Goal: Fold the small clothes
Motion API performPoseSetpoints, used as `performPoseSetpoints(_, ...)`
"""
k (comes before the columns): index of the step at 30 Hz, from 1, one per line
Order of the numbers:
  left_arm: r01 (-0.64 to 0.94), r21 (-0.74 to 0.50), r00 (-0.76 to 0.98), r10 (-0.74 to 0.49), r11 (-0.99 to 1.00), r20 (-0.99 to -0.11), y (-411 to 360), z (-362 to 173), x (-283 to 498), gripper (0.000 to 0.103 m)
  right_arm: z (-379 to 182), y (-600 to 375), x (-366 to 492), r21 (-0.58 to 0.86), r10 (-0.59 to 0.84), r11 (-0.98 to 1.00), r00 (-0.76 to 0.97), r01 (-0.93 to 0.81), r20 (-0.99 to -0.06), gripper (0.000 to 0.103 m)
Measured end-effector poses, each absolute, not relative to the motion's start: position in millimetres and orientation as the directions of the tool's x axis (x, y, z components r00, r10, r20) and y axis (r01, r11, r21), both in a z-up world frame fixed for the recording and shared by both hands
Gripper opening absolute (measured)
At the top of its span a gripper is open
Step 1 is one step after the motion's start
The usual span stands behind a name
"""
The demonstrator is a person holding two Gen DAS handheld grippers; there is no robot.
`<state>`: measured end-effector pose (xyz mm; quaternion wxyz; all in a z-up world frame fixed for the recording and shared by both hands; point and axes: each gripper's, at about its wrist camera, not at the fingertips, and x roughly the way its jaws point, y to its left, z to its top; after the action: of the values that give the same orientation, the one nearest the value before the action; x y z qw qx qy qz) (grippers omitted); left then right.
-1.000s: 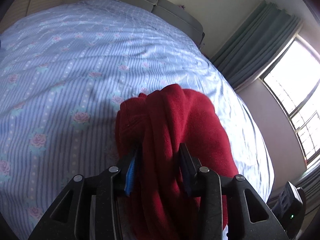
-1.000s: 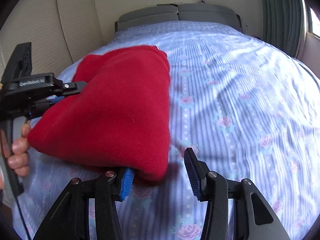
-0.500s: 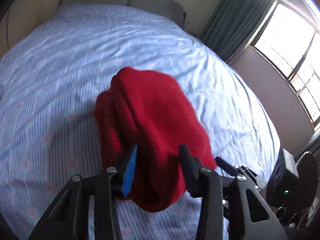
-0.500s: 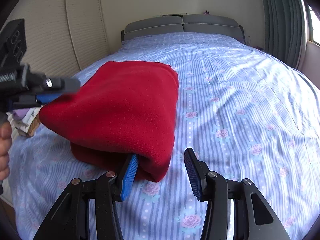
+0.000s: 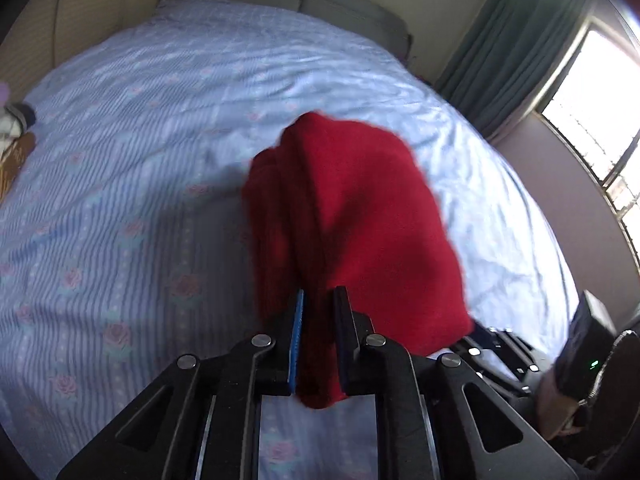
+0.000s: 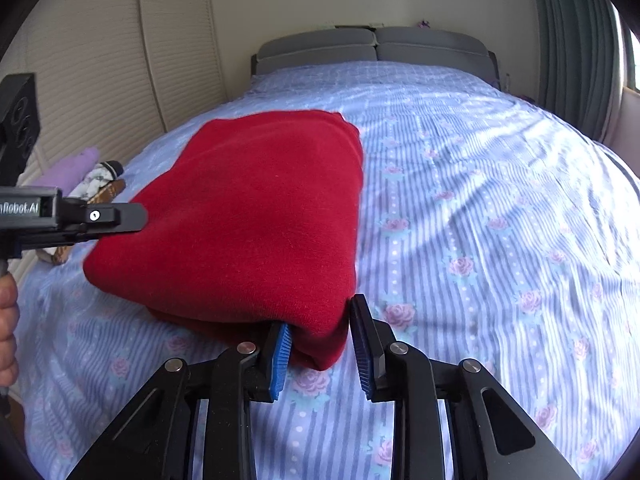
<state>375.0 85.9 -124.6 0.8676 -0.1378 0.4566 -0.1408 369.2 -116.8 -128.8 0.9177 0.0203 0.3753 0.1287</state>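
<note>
While both jaws are closing, left claw (image 5: 318,300) pinching red garment (image 6: 256,216), right claw (image 6: 318,324) straddling its corner on bed (image 6: 500,208)

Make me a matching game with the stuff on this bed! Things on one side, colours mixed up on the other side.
Things:
1. folded garment
2. bed sheet
3. headboard
4. curtain

Colours:
A. grey
B. red
C. teal green
D. pale blue stripes with pink roses

Pairs: 1-B, 2-D, 3-A, 4-C
</note>
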Motion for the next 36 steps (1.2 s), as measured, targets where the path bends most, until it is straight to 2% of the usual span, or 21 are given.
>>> performPoseSetpoints(2, 0.1, -0.4, 0.525, -0.389, 0.911, -0.756, 90.4, -143.7, 376.4, 0.016, -141.2, -120.4, 376.5, 0.17, 0.266, 0.963, 0.645, -0.208, -0.717, 0.028)
performPoseSetpoints(7, 0.127, -0.324, 0.562, -0.337, 0.938, -0.755, 78.1, -141.2, 372.6, 0.016, -137.3, -112.9, 371.6, 0.119, 0.252, 0.963, 0.652, -0.242, -0.715, 0.029)
performPoseSetpoints(10, 0.126, -0.348, 0.582, -0.353, 0.929, -0.733, 79.1, -130.7, 367.7, 0.021, -129.9, -116.2, 363.6, 0.104, 0.234, 0.968, 0.668, -0.229, -0.706, 0.046)
performPoseSetpoints(11, 0.133, -0.354, 0.588, -0.361, 0.926, -0.724, 78.7, -125.4, 365.2, 0.026, -126.4, -119.8, 357.7, 0.104, 0.235, 0.968, 0.68, -0.229, -0.694, 0.053)
performPoseSetpoints(13, 0.155, -0.372, 0.604, -0.385, 0.915, -0.698, 77.8, -114.1, 358.0, 0.038, -118.6, -125.8, 347.9, 0.103, 0.243, 0.966, 0.695, -0.238, -0.677, 0.059)
performPoseSetpoints(14, 0.163, -0.373, 0.607, -0.391, 0.913, -0.692, 77.2, -110.0, 356.5, 0.057, -114.6, -127.8, 344.0, 0.103, 0.25, 0.964, 0.701, -0.246, -0.668, 0.064)
performPoseSetpoints(15, 0.162, -0.362, 0.619, -0.38, 0.918, -0.688, 75.9, -103.9, 354.8, 0.067, -110.3, -130.8, 339.8, 0.103, 0.257, 0.962, 0.709, -0.254, -0.657, 0.067)
performPoseSetpoints(18, 0.153, -0.376, 0.629, -0.384, 0.914, -0.677, 78.9, -96.5, 348.4, 0.072, -93.5, -143.6, 332.4, 0.119, 0.283, 0.956, 0.731, -0.27, -0.621, 0.081)
performPoseSetpoints(20, 0.128, -0.399, 0.626, -0.386, 0.908, -0.678, 83.0, -100.3, 349.5, 0.076, -86.0, -152.2, 336.4, 0.173, 0.323, 0.945, 0.727, -0.276, -0.606, 0.084)
performPoseSetpoints(25, 0.044, -0.494, 0.566, -0.429, 0.868, -0.704, 95.2, -131.3, 365.6, 0.076, -84.2, -175.3, 373.7, 0.395, 0.457, 0.883, 0.665, -0.256, -0.591, 0.087)
performPoseSetpoints(29, -0.008, -0.57, 0.553, -0.471, 0.822, -0.688, 104.0, -151.0, 371.6, 0.085, -96.6, -180.0, 413.3, 0.498, 0.519, 0.839, 0.592, -0.218, -0.616, 0.088)
performPoseSetpoints(36, -0.05, -0.699, 0.524, -0.577, 0.713, -0.626, 106.6, -178.1, 372.0, 0.083, -133.6, -174.2, 465.6, 0.697, 0.674, 0.706, 0.425, -0.13, -0.604, 0.088)
